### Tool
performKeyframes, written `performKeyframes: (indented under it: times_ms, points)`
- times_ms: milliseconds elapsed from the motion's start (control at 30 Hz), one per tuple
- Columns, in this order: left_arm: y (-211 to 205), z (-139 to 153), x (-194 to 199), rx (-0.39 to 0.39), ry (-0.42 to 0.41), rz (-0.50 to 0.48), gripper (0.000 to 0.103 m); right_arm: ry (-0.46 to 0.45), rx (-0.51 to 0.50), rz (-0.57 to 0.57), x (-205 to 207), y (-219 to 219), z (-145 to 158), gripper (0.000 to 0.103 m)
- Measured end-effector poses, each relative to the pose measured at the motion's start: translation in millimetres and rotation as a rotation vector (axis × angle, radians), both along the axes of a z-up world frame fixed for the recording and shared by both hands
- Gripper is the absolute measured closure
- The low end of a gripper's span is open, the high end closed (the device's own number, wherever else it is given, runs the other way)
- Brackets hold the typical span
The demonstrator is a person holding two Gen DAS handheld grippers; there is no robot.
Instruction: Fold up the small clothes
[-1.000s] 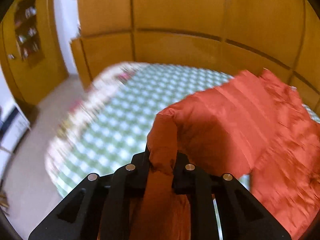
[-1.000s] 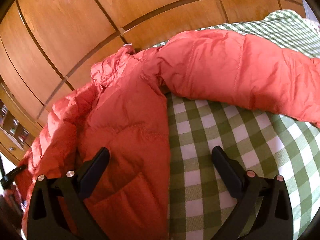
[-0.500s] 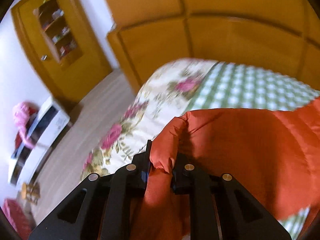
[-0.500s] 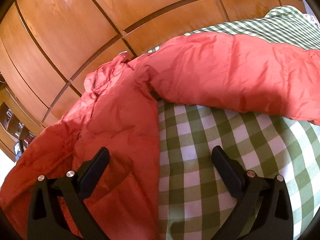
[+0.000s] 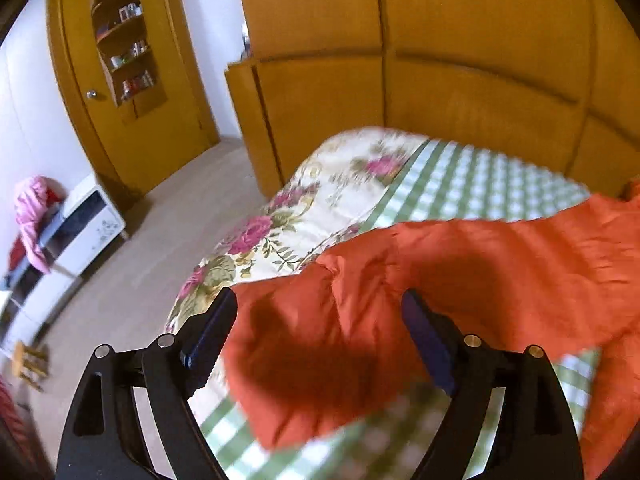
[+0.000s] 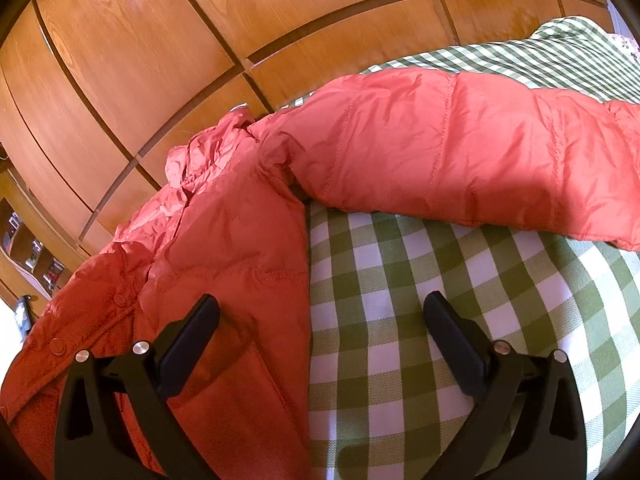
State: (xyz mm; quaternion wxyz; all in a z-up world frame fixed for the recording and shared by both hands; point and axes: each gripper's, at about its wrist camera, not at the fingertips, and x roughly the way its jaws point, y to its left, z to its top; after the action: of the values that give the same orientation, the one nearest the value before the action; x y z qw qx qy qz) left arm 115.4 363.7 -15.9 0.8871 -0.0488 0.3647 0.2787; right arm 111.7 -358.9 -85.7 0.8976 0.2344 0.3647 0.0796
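Left wrist view: the black two-finger left tool point(image 5: 320, 336) stands released, its jaws having just been opening. The cuff end of an orange-red quilted puffer jacket's sleeve point(image 5: 320, 352) lies loose between them, touching neither pad. The sleeve runs rightward across the bed with its green-and-white checked cover point(image 5: 492, 184). A cream quilt with pink roses point(image 5: 304, 208) borders the checked cloth on the left edge of the bed. Beyond it stand honey-coloured wooden wardrobe panels point(image 5: 460, 92), a wooden door with an inset glass shelf point(image 5: 132, 52) and a white low cabinet point(image 5: 88, 228) on the pale floor.

Right wrist view: the black two-finger right tool point(image 6: 320, 340) hangs released above the bed, jaws wide apart and empty. Its left finger point(image 6: 192, 340) hovers over the jacket's body point(image 6: 224, 264); its right finger point(image 6: 452, 344) hovers over bare checked cover point(image 6: 420, 300). The jacket lies flat, its other sleeve point(image 6: 460, 148) stretched rightward across the cover, its crumpled collar point(image 6: 208, 152) close to the polished wooden panels point(image 6: 160, 40).
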Motion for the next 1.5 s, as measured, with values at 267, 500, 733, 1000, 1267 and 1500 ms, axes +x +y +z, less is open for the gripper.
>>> performKeyframes:
  times_ms: [267,500,733,1000,1267,1500]
  points:
    - [-156.1,40.9,-73.4,-0.038,-0.089,-0.557,0.013,0.032,-0.034,-0.012,-5.2,6.7,4.9,0.002]
    - [-265.5,-7.3,-85.9,-0.174,0.11,-0.844,0.013,0.067,0.054,0.016,-35.6,-5.3,12.9,0.002]
    - [-281.1,-60.7,-79.0,-0.116,0.23,-0.753,0.016,0.093,0.112,-0.002,-64.4,-17.9,16.8,0.002]
    - [-259.2,-38.3,-92.1,-0.245,0.139,-0.726,0.096,0.088,0.066,0.068,-68.1,10.5,21.2,0.002]
    - [-156.0,1.5,-113.8,-0.582,-0.152,-0.516,0.097,0.1,0.094,0.095,-68.0,16.3,21.4,0.002]
    - [-114.4,-57.5,-114.7,-0.613,-0.084,-0.353,0.099,0.11,0.052,0.177,-70.2,33.6,20.1,0.002]
